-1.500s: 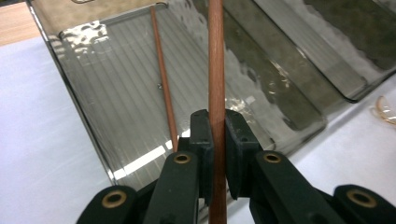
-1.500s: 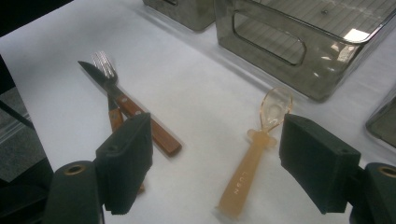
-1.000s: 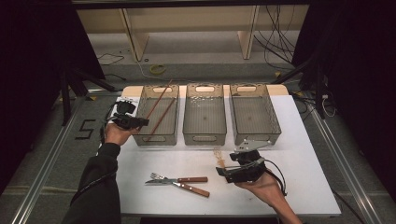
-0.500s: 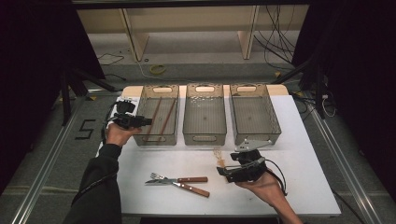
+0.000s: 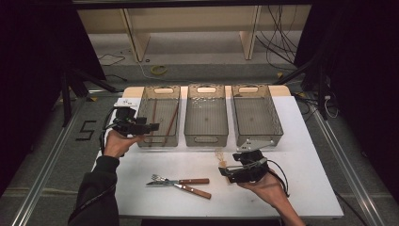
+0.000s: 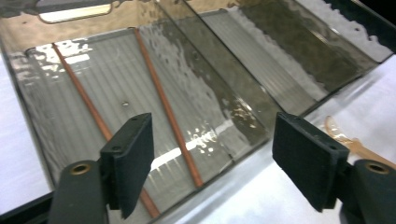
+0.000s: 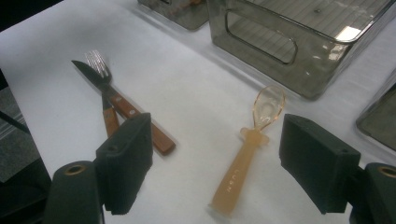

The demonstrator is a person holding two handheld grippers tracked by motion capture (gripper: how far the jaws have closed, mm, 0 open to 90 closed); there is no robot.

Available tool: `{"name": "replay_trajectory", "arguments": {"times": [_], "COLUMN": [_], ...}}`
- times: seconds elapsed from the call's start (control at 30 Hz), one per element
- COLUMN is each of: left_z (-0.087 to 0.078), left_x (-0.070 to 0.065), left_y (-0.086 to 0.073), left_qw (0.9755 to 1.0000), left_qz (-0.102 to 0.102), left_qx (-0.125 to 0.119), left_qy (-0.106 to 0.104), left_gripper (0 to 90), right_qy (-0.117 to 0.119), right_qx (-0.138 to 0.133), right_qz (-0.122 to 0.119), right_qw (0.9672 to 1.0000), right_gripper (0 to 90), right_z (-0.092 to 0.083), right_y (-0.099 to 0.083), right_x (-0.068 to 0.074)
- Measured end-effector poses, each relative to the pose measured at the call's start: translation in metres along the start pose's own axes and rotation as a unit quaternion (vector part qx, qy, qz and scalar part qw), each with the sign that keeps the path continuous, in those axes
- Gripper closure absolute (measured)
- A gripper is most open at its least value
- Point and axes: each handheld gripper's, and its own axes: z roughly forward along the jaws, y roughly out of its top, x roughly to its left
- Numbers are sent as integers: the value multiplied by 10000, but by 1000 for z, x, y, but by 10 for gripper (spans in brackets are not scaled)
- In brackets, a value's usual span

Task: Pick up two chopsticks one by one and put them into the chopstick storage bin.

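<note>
The left gripper (image 5: 153, 126) has just been opening – nothing between its jaws – above two thin reddish-brown chopsticks (image 6: 168, 109) lying in the leftmost bin (image 5: 147, 141). The right gripper (image 7: 215, 163) stands open around a translucent amber spoon (image 7: 247, 151) on the white table (image 5: 306, 165).

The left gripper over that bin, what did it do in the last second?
The left gripper has just been opening, nothing between its jaws, and drew back toward the near edge of the left bin; two chopsticks lie inside. The right gripper, spoon, fork and knife stayed put.

Lab-like recording room: dark curtains (image 5: 28, 70), floor rails (image 5: 42, 179), loose cables (image 5: 277, 37), plain white table (image 5: 310, 174).
</note>
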Motion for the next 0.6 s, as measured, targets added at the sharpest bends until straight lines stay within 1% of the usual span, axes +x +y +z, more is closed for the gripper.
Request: {"name": "replay_trajectory", "arguments": {"times": [0.13, 0.2, 0.23, 0.27, 0.4, 0.6], "left_z": [0, 2, 3, 3, 1, -3], "left_x": [-4, -5, -6, -7, -11, -21], "left_y": [-8, -13, -14, -16, -23, -34], "left_qw": [9998, 9998, 9997, 9997, 9992, 9983], "left_qz": [70, 92, 147, 153, 171, 346], "left_qx": [-103, -85, -80, -92, -238, -307], "left_qy": [-124, -175, -182, -183, -254, -349], "left_gripper": [261, 246, 238, 233, 218, 203], "right_qy": [-18, -41, -63, -73, -130, -200], "right_qx": [46, 99, 112, 126, 219, 392], "right_qz": [0, 3, -12, -6, 23, 56], "right_qw": [10000, 9999, 9999, 9999, 9997, 9990], "right_gripper": [268, 268, 268, 268, 268, 268], "right_z": [0, 2, 2, 2, 5, 10], "right_y": [0, 0, 0, 1, 2, 2], "right_x": [-1, -1, -2, -2, -4, -7]}}
